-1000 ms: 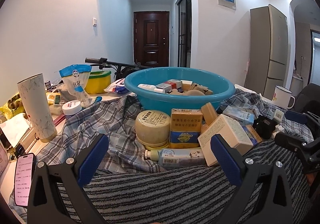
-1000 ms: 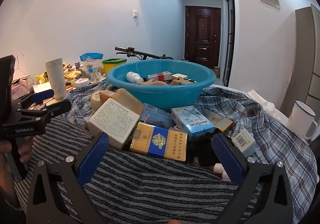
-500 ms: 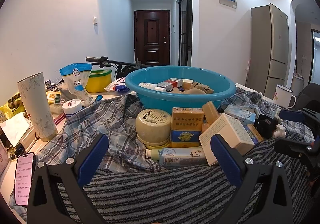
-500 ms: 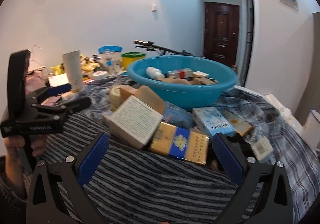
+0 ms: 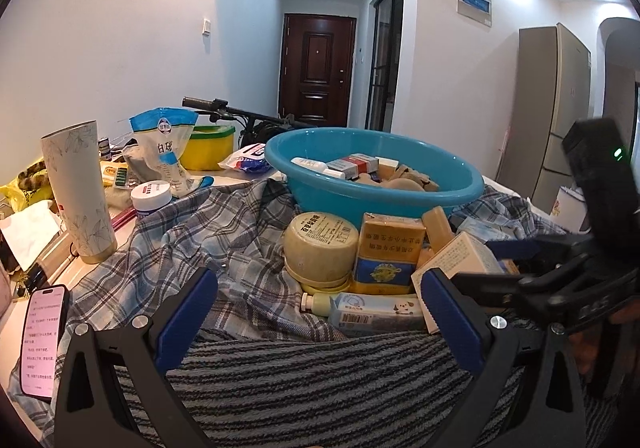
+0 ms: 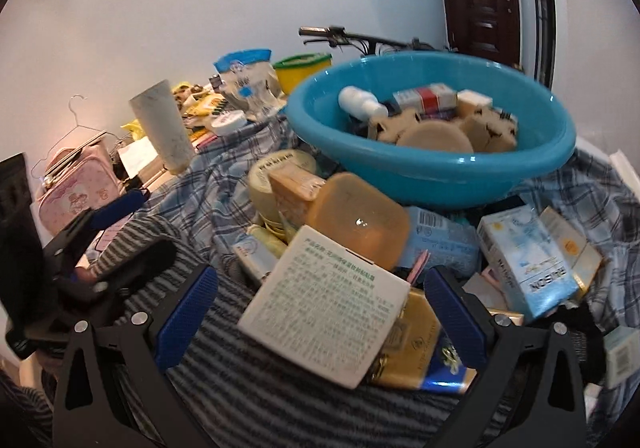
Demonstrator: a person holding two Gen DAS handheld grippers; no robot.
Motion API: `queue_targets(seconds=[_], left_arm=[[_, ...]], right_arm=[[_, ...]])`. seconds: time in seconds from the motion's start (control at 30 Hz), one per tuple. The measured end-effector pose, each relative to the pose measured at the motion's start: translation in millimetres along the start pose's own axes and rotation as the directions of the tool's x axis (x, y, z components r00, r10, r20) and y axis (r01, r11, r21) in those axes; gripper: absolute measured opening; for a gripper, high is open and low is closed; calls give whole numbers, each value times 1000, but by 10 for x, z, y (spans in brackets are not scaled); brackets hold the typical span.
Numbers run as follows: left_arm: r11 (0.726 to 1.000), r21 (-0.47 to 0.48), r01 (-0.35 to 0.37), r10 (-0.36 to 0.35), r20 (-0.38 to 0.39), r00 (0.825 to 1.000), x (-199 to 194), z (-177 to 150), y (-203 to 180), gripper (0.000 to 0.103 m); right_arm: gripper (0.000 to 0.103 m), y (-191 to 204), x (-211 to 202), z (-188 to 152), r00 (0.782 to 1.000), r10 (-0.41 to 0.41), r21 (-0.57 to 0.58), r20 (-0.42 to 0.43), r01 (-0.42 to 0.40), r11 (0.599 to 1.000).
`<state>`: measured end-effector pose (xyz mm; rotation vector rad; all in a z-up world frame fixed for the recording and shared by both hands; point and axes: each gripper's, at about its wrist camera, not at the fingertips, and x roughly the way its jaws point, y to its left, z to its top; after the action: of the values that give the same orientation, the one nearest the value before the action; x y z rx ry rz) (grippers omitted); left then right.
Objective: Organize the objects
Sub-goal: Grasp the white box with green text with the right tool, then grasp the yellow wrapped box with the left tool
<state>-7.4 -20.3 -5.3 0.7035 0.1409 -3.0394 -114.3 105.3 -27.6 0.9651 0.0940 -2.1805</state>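
A blue basin (image 5: 372, 191) (image 6: 432, 167) holding several small boxes and bottles stands on a plaid cloth. In front of it lies a pile: a round yellow tin (image 5: 320, 244), a yellow box (image 5: 388, 252), a tube (image 5: 368, 310), a white printed box (image 6: 328, 304), an amber soap (image 6: 356, 224), a gold pack (image 6: 416, 352) and a light blue box (image 6: 528, 264). My left gripper (image 5: 316, 320) is open and empty, short of the tube. My right gripper (image 6: 320, 324) is open, its jaws either side of the white box. It also shows at the right of the left wrist view (image 5: 560, 272).
A tall white tumbler (image 5: 78, 187), a white jar (image 5: 151, 195), a bag (image 5: 168, 151) and a yellow tub (image 5: 208, 145) stand at left. A phone (image 5: 42, 340) lies at the table's left edge. A striped cloth (image 5: 320, 388) covers the near side.
My right gripper has moved forward and left, close over the white box, and now fills the right of the left wrist view. My left gripper has hardly moved.
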Motion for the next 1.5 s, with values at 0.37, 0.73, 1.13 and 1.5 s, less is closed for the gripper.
queue_targets(seconds=[0.37,0.73,1.13,1.5], left_arm=[[1000,-14,0,0,-21,1000,9,17,18,103],[1000,-9,-11,11,-48,999,81,13,12,103],[997,28,67,-63,-135,989,262,101,-120,103],[984,153,93,-55,-237,970,820,547,-616,103]], right_arm=[[75,24,49,-60,1000,-14,-16,25,15,1000],[74,51,-606,-75,954,-86,-51,286,105,993],[75,-415,-907,-294,904,-224,72,365,213,974],[75,-483,-931,-354,910,-191,90,369,170,981]])
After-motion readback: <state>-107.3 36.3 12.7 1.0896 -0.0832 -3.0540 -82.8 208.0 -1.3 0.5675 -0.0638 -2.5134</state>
